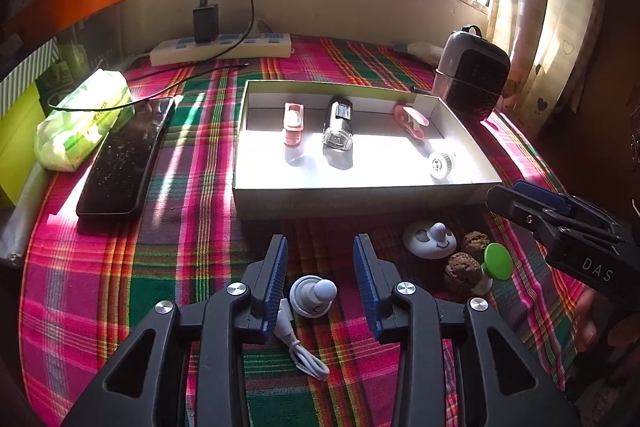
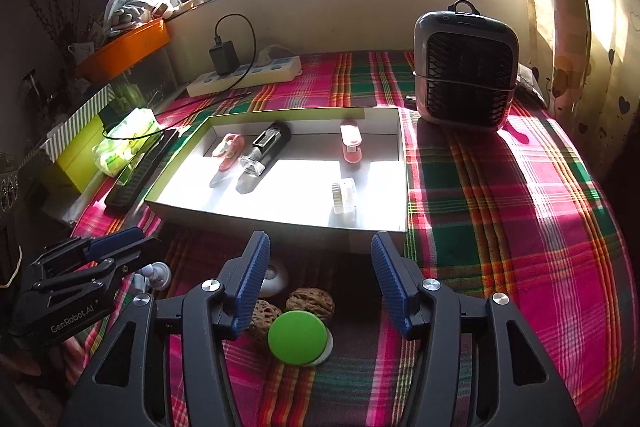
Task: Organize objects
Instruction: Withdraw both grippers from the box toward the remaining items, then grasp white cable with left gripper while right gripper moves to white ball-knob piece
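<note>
left wrist view is showing the left gripper (image 1: 322, 259) standing open and empty, its blue pads on either side of a small white-and-grey knob toy (image 1: 313, 297) that is lying on the plaid cloth (image 1: 192, 227) with a thin white cable (image 1: 298, 347) trailing toward the near edge. nothing is pressing on the toy yet. right wrist view is showing the right gripper (image 2: 320, 269) likewise open and empty, hanging over a green round-capped piece (image 2: 297, 337) and two walnuts (image 2: 310, 303) just behind it.

the white tray (image 1: 360, 193), where a black bottle (image 1: 338, 125) and a few pink items are already lying, is sitting just beyond both grippers; the loose pieces are near its front wall, outside it.

to do this well, each gripper is probably needing to come down squarely so the pads are meeting the toy's or cap's sides, not its top. the left one is having to close on the knob without catching the cable. the right one is having to single out the green cap, since the walnuts are touching or nearly touching it and a smiling white disc (image 1: 430, 239) is close by.

room for moving: the tray's front wall is the edge to clear, so lifting before travelling far seems wise. the tray's near middle is looking bare, good for setting down. the two grippers are working close side by side, so they risk bumping. the heater (image 2: 466, 67) at far right is well apart.
</note>
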`<state>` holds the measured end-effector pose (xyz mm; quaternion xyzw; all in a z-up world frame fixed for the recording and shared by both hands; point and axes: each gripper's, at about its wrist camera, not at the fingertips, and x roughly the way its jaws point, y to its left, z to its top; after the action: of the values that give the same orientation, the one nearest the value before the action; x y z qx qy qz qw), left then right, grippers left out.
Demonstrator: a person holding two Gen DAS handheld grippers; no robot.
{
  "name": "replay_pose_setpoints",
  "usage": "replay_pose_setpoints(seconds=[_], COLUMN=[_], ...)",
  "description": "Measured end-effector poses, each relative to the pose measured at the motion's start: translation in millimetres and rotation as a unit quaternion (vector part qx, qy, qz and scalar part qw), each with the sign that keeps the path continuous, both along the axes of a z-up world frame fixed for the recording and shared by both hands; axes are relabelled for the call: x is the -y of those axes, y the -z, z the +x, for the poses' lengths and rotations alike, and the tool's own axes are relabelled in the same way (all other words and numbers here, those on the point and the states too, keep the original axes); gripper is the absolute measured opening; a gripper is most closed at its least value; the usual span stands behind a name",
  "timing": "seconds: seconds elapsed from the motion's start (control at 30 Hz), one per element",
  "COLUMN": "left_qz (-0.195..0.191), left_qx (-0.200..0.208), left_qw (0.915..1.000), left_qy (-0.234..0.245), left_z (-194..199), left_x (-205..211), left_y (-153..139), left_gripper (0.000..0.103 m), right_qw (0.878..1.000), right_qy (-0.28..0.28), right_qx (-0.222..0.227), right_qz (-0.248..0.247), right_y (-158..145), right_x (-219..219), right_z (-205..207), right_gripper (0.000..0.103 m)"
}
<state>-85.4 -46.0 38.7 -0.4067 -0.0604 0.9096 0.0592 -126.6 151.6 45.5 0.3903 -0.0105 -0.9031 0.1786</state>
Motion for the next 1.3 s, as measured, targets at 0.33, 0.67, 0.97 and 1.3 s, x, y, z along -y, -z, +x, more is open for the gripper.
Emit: replay_pose_setpoints(seconds=[0.33,0.67,0.97,1.3], left_qz=[0.012,0.015,0.001,-0.024], left_qx=[0.018,0.03,0.041,0.036], left_qw=[0.9998,0.9994,0.9991,0.9991], left_qy=[0.001,0.002,0.0,-0.004], left_z=[17.0,26.8,26.4,23.5], left_x=[13.6,13.6,11.0,17.6], left_y=[12.7,20.7,28.5,29.0], left_gripper=[0.034,0.035,0.035,0.035], right_qw=[1.0,1.0,1.0,1.0], right_qy=[0.003,0.001,0.0,0.002], right_qx=[0.005,0.002,0.005,0.001], right_qz=[-0.002,0.0,0.003,0.0], right_y=[9.0,11.2,15.1,12.2], right_x=[-12.5,-16.5,-17.2,-18.9], right_z=[15.6,26.5,30.9,35.8], right_gripper=[0.054,0.054,0.055,0.055])
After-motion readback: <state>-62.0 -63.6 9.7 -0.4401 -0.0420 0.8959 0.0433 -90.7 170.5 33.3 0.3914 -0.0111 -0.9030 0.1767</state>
